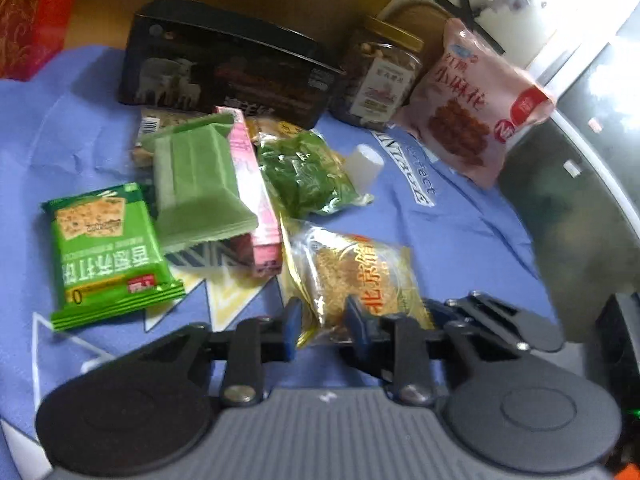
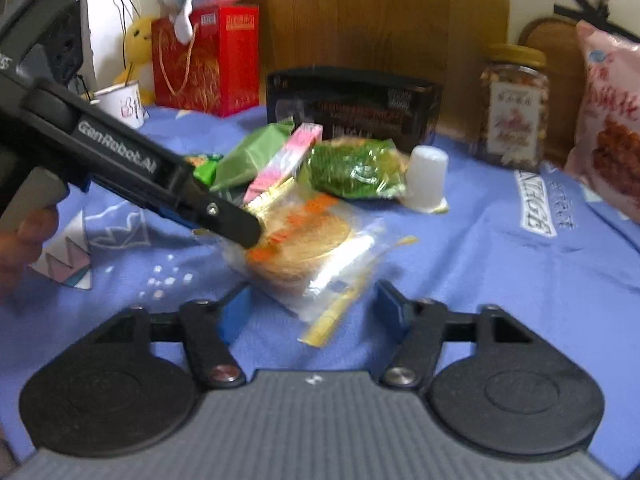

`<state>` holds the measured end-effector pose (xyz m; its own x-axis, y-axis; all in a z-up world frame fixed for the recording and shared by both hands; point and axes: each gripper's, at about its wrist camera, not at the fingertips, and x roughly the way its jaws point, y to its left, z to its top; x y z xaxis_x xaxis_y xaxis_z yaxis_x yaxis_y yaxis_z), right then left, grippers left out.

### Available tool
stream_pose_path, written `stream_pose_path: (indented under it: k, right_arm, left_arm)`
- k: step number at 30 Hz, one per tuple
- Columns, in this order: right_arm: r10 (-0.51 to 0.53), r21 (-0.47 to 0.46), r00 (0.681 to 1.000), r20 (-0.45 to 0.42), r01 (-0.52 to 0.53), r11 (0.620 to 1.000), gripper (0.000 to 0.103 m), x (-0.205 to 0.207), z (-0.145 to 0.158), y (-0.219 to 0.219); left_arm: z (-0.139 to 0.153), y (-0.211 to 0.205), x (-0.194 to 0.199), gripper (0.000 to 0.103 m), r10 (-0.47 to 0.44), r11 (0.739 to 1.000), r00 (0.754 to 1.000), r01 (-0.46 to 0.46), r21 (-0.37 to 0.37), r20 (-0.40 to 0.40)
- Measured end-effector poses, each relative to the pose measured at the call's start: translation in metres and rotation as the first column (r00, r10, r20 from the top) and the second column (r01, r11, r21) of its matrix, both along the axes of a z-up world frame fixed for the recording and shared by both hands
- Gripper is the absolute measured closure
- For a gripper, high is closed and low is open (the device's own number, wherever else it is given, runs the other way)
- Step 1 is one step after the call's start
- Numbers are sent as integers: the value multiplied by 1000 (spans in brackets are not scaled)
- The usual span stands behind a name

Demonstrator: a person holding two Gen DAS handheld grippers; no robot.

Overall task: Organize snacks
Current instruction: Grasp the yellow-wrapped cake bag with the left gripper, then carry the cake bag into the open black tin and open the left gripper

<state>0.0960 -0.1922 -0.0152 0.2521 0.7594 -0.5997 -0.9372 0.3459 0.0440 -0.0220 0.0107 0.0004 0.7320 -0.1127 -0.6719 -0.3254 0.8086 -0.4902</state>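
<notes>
- Left claw [image 1: 320, 322] clenched on clear-wrapped golden round pastry packet [image 1: 360, 276], lying on blue bedsheet [image 1: 460, 232].
- Right claw [image 2: 312, 312] released, at packet's 6 o'clock.
- Advice: lift gently; crinkly film likely slips.

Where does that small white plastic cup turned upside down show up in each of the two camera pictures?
Left wrist view: the small white upside-down plastic cup is above centre, right of the crinkled green snack bag.
Right wrist view: the cup is right of centre, again beside the bag.
Shared landmark: the gold-lidded clear jar behind it.
</notes>
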Motion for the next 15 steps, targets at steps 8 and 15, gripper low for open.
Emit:
stream_pose_path:
  k: [8, 15]
  right_arm:
    - [62, 136, 998, 1, -62, 989, 49, 2, 48, 6]
    - [65, 194, 998, 24, -69, 978, 49, 75, 79, 106]
  left_arm:
    - [80, 22, -5, 81, -15, 993, 991, -1, 121, 133]
    - [105, 113, 85, 81, 115, 976, 983, -138, 168, 142]
